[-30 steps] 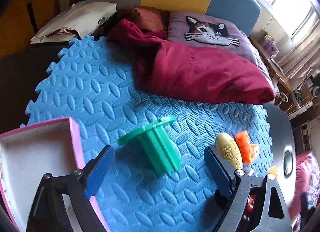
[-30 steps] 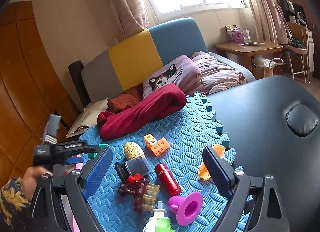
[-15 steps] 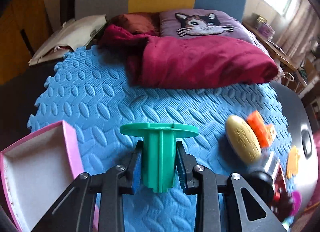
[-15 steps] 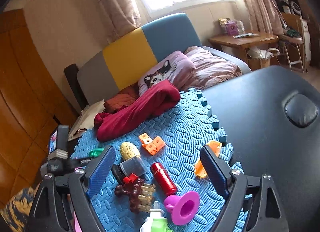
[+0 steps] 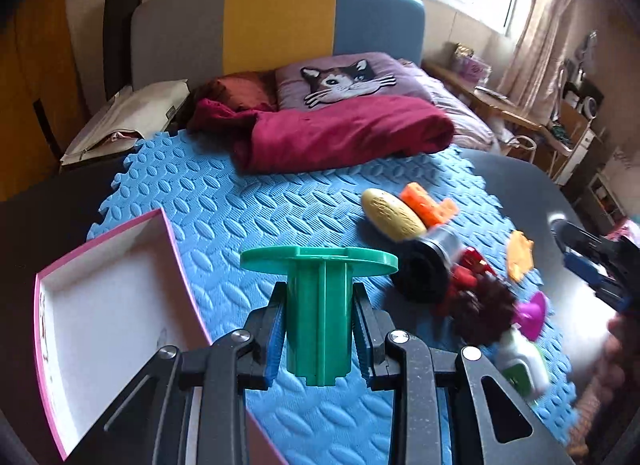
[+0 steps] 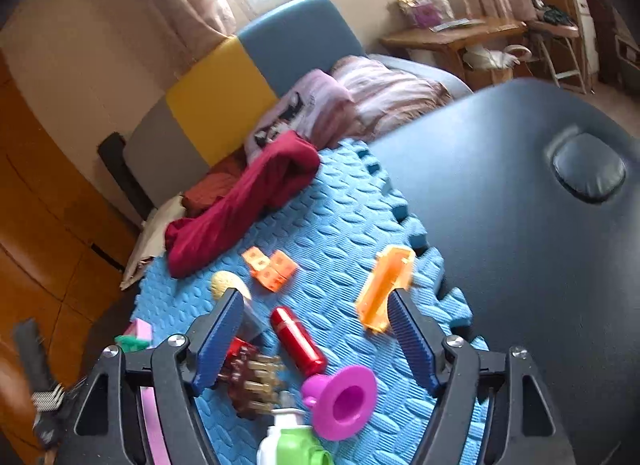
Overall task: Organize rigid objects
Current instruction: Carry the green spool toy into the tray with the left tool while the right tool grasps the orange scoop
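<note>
My left gripper (image 5: 319, 329) is shut on a green plastic spool (image 5: 319, 305) and holds it above the blue foam mat (image 5: 256, 201), just right of the open pink box (image 5: 108, 305). My right gripper (image 6: 316, 325) is open and empty above a pile of toys: a red cylinder (image 6: 298, 341), a magenta funnel (image 6: 344, 401), an orange piece (image 6: 386, 285), orange blocks (image 6: 270, 269), a yellow oval toy (image 6: 226, 283) and a brown toothed toy (image 6: 252, 385). The toys also show in the left wrist view, such as the yellow oval toy (image 5: 392, 215).
A dark red blanket (image 5: 340, 137) and a cat pillow (image 5: 340, 79) lie at the mat's far edge. A white-and-green bottle (image 6: 292, 441) stands near my right gripper. A dark padded table (image 6: 540, 249) extends to the right of the mat.
My left gripper closed on the green spool and lifted it off the mat. My right gripper moved down and closer to the toy pile, staying open.
</note>
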Demonstrator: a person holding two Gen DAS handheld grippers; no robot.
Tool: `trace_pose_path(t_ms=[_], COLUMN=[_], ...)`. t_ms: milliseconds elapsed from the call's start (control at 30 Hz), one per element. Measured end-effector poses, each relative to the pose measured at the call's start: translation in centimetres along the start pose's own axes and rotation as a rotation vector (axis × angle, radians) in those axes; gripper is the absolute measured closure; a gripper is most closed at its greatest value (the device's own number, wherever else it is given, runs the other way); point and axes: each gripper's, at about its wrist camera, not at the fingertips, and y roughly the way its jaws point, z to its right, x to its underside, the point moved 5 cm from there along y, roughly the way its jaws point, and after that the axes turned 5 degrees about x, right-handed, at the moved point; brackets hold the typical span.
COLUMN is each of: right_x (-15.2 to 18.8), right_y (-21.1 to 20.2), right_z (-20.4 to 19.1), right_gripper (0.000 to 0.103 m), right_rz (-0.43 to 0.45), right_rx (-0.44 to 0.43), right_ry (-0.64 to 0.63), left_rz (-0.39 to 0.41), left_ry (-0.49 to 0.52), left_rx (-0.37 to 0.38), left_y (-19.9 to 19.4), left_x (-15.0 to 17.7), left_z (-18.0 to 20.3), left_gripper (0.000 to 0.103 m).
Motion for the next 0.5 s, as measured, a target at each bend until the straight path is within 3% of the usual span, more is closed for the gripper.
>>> trace_pose_path(t_ms=[100, 233, 500], right_x=[-0.5, -0.6, -1.2], right_y=[-0.2, 0.2, 3.9], right_z=[2.3, 4.2, 1.5], right_gripper=[0.029, 0.041, 0.044], right_rz=[0.013, -0.004, -0.081], right_rx=[0.007, 0.026, 0.130], right_ry=[0.109, 0.205, 0.029], left_rz=[0.018, 0.038, 0.057], left_ry=[-0.004, -0.010, -0.019], left_rx=[0.023, 0.045, 0.074], left_y=[-1.5, -3.3, -5.5], left_x=[1.0, 2.3, 4.8], left_z=[0.3, 0.3, -0.3], left_gripper=[0.073, 0.073, 0.073])
